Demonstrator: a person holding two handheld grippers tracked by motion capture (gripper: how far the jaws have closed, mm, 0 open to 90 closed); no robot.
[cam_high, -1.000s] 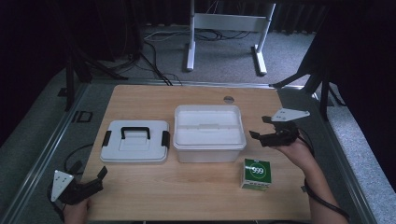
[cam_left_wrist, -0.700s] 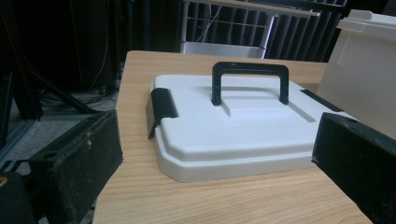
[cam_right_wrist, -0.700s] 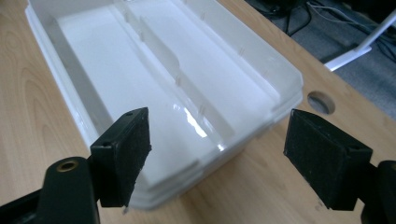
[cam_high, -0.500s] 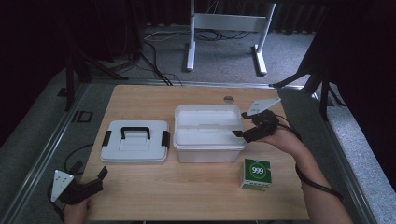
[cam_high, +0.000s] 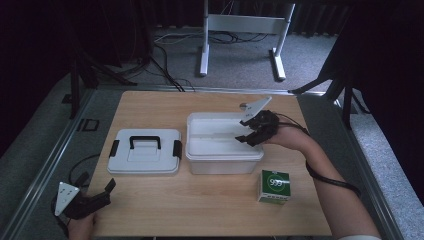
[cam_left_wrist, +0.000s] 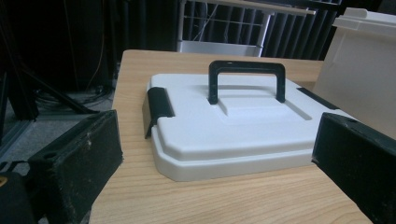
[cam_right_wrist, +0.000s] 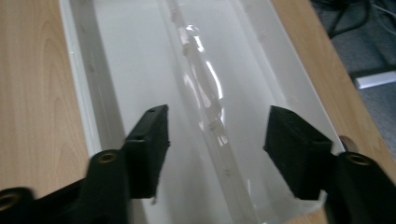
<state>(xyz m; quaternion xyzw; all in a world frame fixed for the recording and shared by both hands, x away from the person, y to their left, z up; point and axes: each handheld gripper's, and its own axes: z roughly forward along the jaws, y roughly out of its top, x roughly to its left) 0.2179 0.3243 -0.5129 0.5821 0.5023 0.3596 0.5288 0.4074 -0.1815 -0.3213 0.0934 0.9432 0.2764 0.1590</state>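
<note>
Right gripper has moved from beside the green box to above the open white bin; its jaws have just been closing, nothing between them. Left gripper rests spread near the lid.
</note>
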